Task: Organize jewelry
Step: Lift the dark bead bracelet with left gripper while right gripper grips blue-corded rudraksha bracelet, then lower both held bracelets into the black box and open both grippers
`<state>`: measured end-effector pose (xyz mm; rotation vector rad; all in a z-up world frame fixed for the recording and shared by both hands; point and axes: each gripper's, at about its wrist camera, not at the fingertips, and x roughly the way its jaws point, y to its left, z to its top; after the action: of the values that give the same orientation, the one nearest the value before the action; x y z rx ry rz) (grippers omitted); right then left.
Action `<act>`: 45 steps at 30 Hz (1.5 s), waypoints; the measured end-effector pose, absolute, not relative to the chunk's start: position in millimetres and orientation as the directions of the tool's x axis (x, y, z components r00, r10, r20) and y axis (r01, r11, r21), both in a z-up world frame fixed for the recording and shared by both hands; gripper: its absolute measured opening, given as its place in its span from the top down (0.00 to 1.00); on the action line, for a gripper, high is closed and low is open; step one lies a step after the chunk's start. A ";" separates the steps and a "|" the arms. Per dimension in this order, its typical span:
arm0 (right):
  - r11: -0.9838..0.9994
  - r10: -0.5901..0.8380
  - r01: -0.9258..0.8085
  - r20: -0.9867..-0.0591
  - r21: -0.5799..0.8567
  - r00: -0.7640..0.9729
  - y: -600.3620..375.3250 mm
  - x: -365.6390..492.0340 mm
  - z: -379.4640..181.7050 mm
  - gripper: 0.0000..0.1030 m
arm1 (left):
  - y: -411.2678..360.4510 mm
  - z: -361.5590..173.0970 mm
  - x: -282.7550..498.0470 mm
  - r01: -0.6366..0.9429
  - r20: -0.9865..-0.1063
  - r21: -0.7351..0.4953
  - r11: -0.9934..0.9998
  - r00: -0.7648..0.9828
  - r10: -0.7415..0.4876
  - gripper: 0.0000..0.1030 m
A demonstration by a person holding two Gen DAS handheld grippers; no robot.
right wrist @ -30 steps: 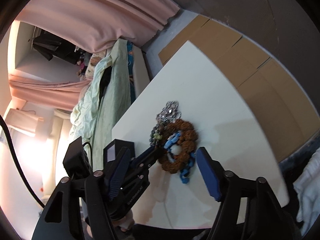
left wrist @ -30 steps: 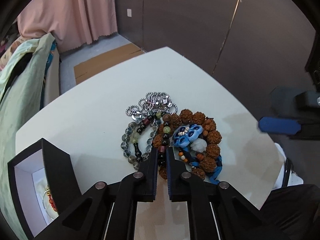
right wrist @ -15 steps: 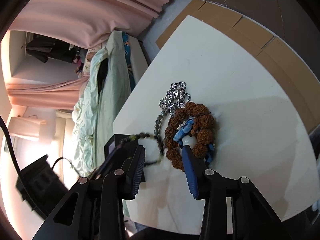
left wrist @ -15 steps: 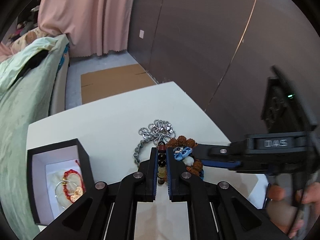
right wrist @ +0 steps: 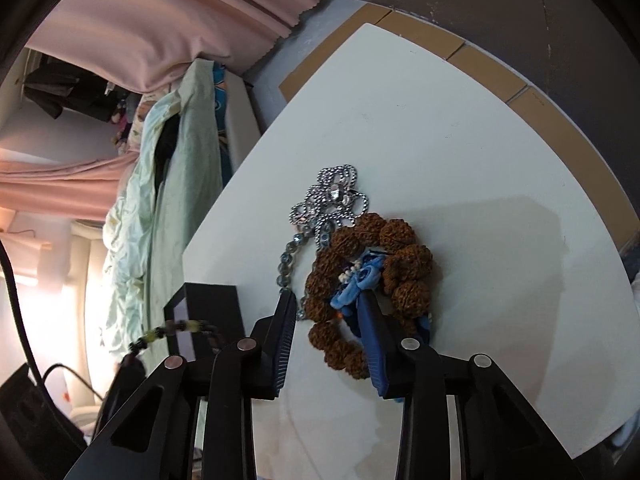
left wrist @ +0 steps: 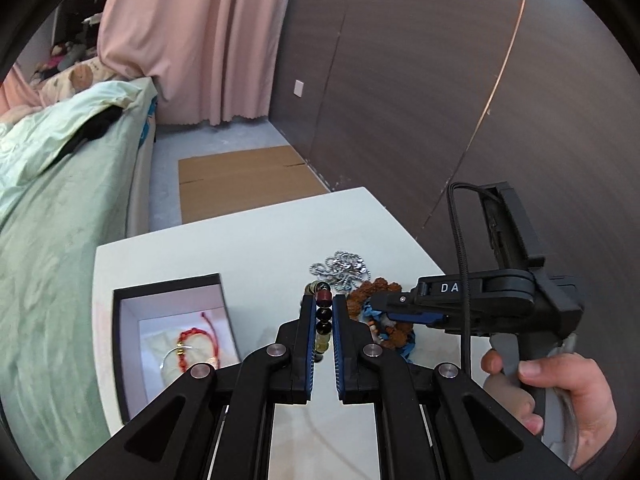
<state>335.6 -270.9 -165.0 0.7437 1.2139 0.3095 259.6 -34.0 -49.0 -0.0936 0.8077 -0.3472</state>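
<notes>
Compared with half a second ago, my left gripper (left wrist: 323,312) has risen and drawn back toward the black jewelry box (left wrist: 170,336), carrying the dark bead bracelet (left wrist: 322,322) clear of the pile; its fingers (left wrist: 306,344) are clenched on the strand, which stands upright between them, dark red and black beads above, yellowish below. The box sits at the left of the white bench (left wrist: 248,248), open, with a red cord bracelet (left wrist: 192,346) on its pale lining; its near corner is cut off by the gripper body. To the right lies the remaining pile: a silver chain (left wrist: 340,266) farthest, then the brown seed bracelet (left wrist: 370,292) with a blue tassel piece (right wrist: 356,284) at its centre. My right gripper (right wrist: 328,312) has come down over that pile, fingers released and spread, the left fingertip beside a strand of clear grey beads (right wrist: 286,258), the blue-padded one resting at the tassel; whether it touches I cannot tell. In the right wrist view the lifted bracelet is blurred. Bare bench lies beyond the chain to the far edge, and right of the pile.
</notes>
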 end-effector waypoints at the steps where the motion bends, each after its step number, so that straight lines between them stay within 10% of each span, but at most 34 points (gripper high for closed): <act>1: 0.731 0.584 0.170 -0.735 0.661 0.345 -270.6 336.0 -165.7 0.77 | -31.4 -48.7 258.8 0.265 -0.690 -0.216 0.940 0.639 -0.339 0.92; 20: 0.709 0.589 0.228 -0.738 0.668 0.329 -271.9 340.7 -177.2 0.87 | -14.8 -46.6 250.2 0.235 -0.692 -0.205 0.950 0.651 -0.311 0.92; 45: 0.559 0.776 -0.148 -0.452 0.816 0.441 -237.0 306.1 -88.8 0.91 | 31.9 -14.9 235.2 0.148 -0.668 -0.153 0.977 0.713 -0.213 0.92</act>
<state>306.1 -237.0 -88.8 0.7831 0.9443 0.6525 235.2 31.9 -14.9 -0.0910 0.7509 -0.2006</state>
